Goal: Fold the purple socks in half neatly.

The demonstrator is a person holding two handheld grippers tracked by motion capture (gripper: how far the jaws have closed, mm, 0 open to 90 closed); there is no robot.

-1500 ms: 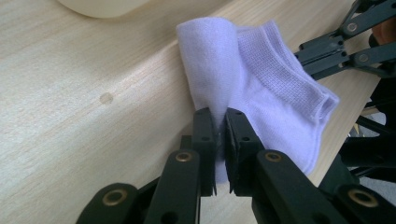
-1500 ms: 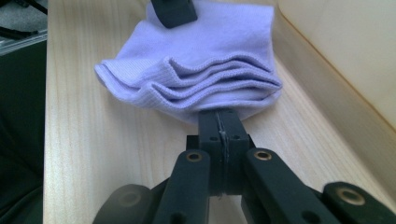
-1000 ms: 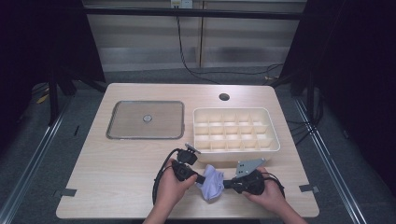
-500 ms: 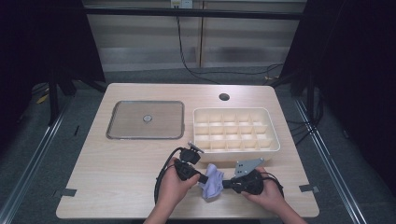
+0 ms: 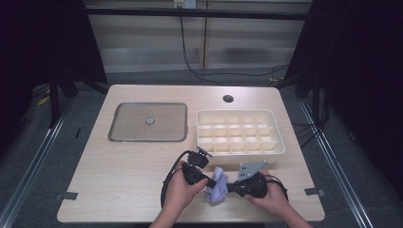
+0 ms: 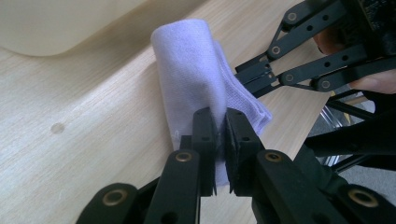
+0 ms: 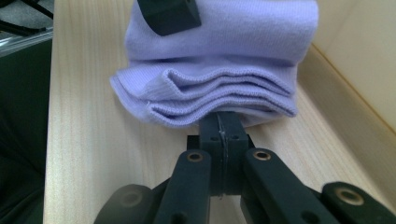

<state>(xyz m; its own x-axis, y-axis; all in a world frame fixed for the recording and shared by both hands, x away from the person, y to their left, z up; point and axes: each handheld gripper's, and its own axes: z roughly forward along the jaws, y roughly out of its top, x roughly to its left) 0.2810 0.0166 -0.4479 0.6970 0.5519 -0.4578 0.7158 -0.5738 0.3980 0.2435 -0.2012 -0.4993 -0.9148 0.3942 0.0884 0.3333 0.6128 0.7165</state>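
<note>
Risk: I am pinching folded pale-lilac knitted cloth [image 5: 217,187] between left gripper [image 6: 220,135] and right gripper [image 7: 221,132], both clamped tight on opposite edges. Thin bites possibly slipping; folds loosening; cloth snagging cream compartment tray [image 5: 240,137] just beyond the tips.

Left claw [image 5: 212,182] slightly higher, cloth [image 5: 216,187] upright.

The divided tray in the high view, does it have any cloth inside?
No, the divided tray shows bare compartments; the lilac cloth lies on the table.
</note>
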